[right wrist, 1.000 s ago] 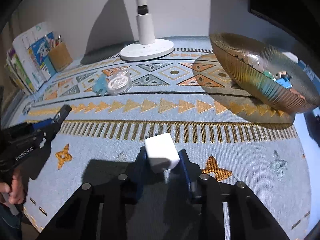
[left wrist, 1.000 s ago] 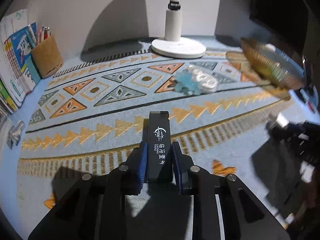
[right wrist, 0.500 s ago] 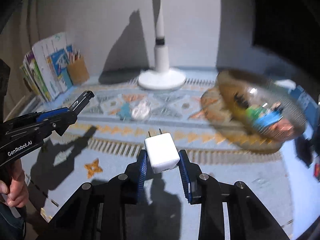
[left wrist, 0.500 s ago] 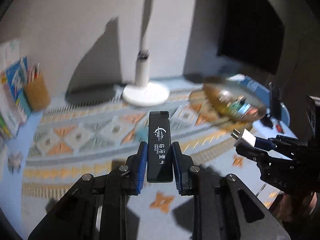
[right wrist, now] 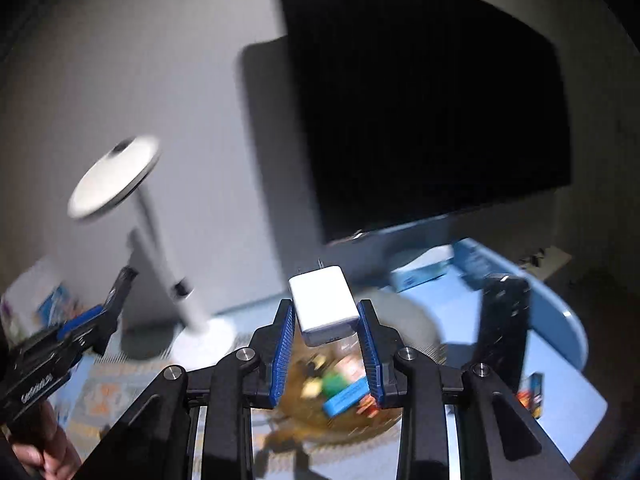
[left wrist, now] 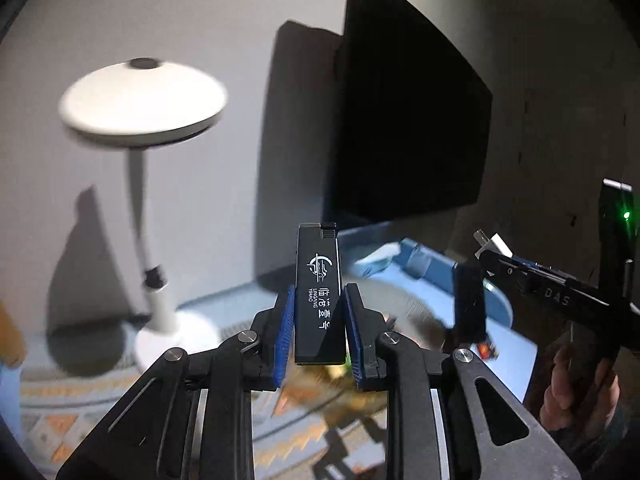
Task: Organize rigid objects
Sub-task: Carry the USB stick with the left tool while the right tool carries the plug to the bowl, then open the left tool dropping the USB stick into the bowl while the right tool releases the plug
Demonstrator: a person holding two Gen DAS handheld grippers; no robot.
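Note:
My left gripper (left wrist: 318, 314) is shut on a black lighter (left wrist: 319, 280) with white lettering and holds it upright, raised well above the patterned mat. My right gripper (right wrist: 324, 322) is shut on a white plug charger (right wrist: 323, 305), prongs pointing away, held above the amber glass bowl (right wrist: 340, 396) with several small coloured items in it. The right gripper also shows at the right of the left wrist view (left wrist: 496, 250), and the left gripper at the left of the right wrist view (right wrist: 120, 284).
A white desk lamp (left wrist: 148, 184) stands at the back left. A large dark monitor (right wrist: 420, 100) fills the back right. A black stand (right wrist: 502, 328) and a small box (right wrist: 534, 394) sit at the table's right. The patterned mat (left wrist: 52, 432) lies below.
Both grippers have risen and tilted upward with their objects still held; the views now show the wall, lamp head and monitor. The bowl now lies under the right gripper.

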